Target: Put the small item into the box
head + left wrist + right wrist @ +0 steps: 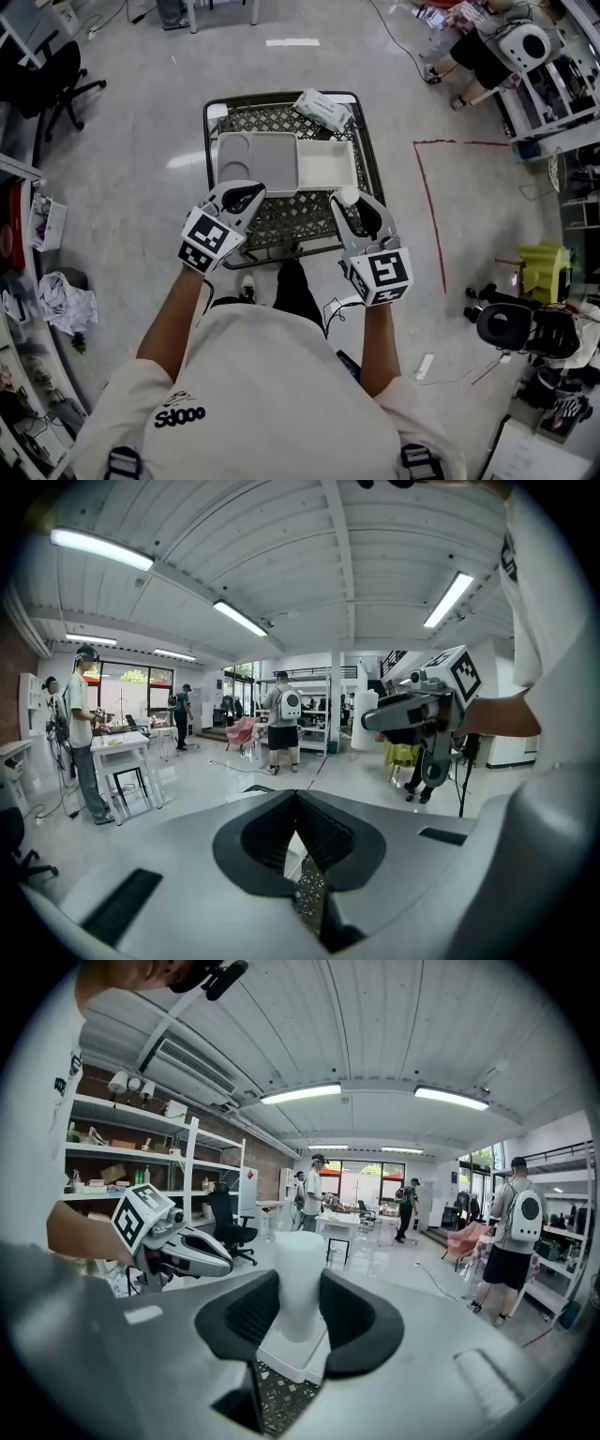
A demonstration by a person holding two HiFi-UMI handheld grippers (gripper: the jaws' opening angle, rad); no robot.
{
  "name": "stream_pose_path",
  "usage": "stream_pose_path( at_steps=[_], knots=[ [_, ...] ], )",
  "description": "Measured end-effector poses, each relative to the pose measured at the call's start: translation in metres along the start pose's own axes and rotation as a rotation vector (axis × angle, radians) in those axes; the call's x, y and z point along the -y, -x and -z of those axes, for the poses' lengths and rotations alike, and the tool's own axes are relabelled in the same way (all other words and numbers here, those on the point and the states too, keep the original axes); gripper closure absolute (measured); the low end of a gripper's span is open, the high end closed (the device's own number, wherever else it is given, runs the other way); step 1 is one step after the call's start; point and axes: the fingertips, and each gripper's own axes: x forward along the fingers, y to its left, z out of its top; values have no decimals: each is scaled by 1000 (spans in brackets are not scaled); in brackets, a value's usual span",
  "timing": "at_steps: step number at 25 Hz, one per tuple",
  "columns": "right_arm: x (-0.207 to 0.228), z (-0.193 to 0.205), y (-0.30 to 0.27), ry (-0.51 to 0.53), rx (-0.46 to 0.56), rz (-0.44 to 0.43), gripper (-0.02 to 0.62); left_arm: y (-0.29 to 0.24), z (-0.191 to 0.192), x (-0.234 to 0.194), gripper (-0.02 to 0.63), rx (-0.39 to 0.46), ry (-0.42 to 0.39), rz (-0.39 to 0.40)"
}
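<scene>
Head view: person stands at a black mesh table (291, 217) carrying a grey compartment tray (255, 161) on the left, with a white open box (325, 165) touching its right side. A wrapped white packet (322, 109) lies at the far edge, behind the box. Right gripper (352, 207): fingers (246, 1316) stand fairly wide apart and are clamped on the small item (300, 1274), a white, upright, roughly cylindrical piece. Both pads press its sides and its top stands clear above them. Position of the item: at the near right corner of the box. The right gripper view shows a white corner of the box directly beneath it, with mesh showing below that. Whether the item's base touches the box rim cannot be told; it is not down inside the box. Left gripper (246, 195): fingers (267, 832) closed together, their tips meeting in a point with nothing between them. Only a sliver of mesh and white surface shows through the gap lower down. This gripper sits over the near edge of the grey tray, level with the right gripper and well apart from it. Each gripper appears in the other's view, off to the side. Box interior looks bare from the head view. Background: open workroom with shelving, office chairs, and several people standing well away from the table.
</scene>
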Motion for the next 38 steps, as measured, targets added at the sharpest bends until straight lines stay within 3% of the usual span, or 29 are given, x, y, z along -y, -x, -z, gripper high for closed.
stream_pose_path(
  at_steps=[5,10,18,26,38],
  knots=[
    [25,18,-37,-10,-52,-54,455,-25,8,-25,600,-42,46,-59],
    [59,34,-77,-85,-69,-102,454,-52,22,-46,600,-92,96,-103],
    [98,105,-135,-143,-212,-153,454,-87,40,-56,600,-158,174,-149],
    [112,169,-181,-256,-322,-222,454,-112,68,-82,600,-202,260,-223],
    [99,232,-222,-273,-462,-342,454,-124,126,-84,600,-300,402,-294]
  ],
)
